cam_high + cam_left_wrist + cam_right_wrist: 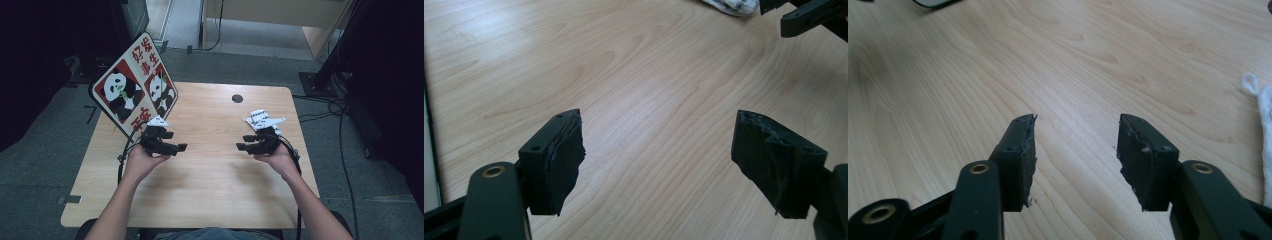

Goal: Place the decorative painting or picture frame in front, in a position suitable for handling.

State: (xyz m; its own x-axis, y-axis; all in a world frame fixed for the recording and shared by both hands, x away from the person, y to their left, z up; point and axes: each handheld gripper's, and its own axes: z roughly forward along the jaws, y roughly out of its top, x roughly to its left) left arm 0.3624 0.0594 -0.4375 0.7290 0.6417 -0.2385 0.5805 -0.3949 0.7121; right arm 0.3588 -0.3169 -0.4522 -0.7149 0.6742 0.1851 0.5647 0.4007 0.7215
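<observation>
the small white cloth (263, 120) with dark print lies crumpled on the light wooden table (210, 190), toward its far right part, just beyond the right gripper (241, 142) and nearest to it of anything on the surface; whether the two touch cannot be told from the high view. in the right gripper view a white fabric edge with a little loop (1262, 112) shows at the right border, beside the jaws and apart from them, and in the left gripper view a bit of the cloth (731, 6) peeks in at the top. the right gripper, held in the person's right hand (276, 156), points toward the table's middle with its two black jaws spread and nothing between them but bare wood. the left gripper (180, 142), held in the left hand (142, 160), faces it from the left side, its jaws parted wider and likewise empty over the bare wood grain. the two grippers sit well apart with open tabletop between them. a tilted board printed with pandas and red characters (135, 85) leans at the table's far left corner, just behind the left gripper. a small round dark hole (237, 98) sits near the far edge.
</observation>
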